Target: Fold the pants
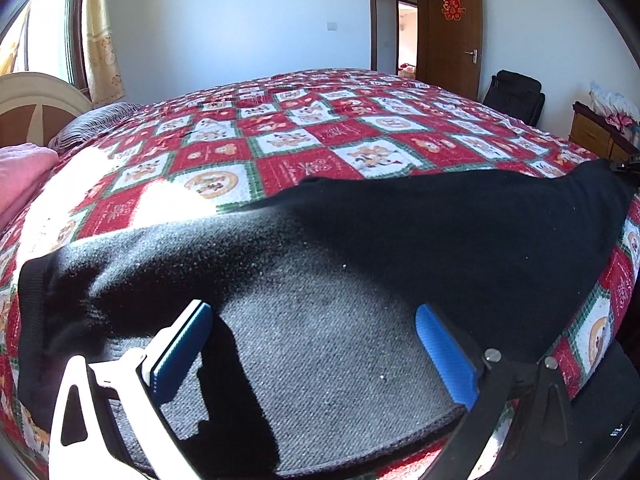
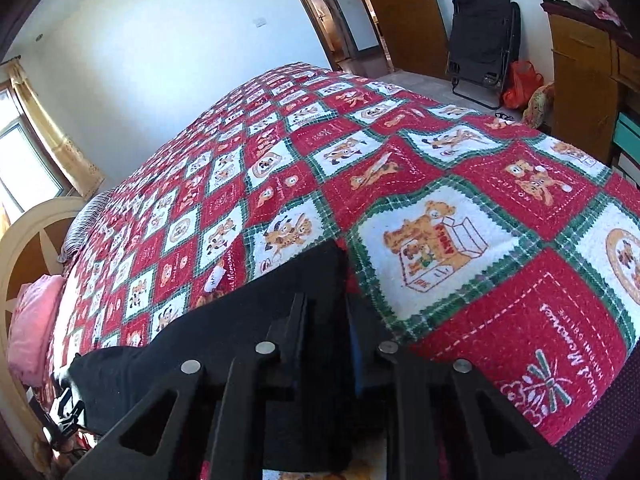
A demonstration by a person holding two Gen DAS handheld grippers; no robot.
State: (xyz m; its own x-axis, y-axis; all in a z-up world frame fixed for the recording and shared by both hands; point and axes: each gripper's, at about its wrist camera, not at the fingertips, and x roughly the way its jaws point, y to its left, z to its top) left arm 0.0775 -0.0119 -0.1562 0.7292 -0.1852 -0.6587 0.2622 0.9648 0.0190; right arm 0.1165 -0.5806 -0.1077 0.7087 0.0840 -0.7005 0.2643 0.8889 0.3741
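Observation:
Black pants (image 1: 400,232) lie flat across the near edge of a bed with a red, white and green patchwork quilt (image 1: 320,128). In the left wrist view my left gripper (image 1: 314,328) is open, its blue pads on either side of the sunlit pants fabric near the waistband end (image 1: 32,312). In the right wrist view my right gripper (image 2: 328,312) is shut on the far corner of the pants (image 2: 240,332), the black cloth pinched between the jaws. That gripper's tip also shows at the right edge of the left wrist view (image 1: 624,166).
A pink pillow (image 2: 32,328) and a striped pillow (image 1: 92,120) lie by the headboard (image 1: 36,96). A black folding chair (image 2: 484,40), an orange bag (image 2: 520,84) and wooden drawers (image 2: 580,80) stand beyond the bed. The door (image 1: 452,28) is open.

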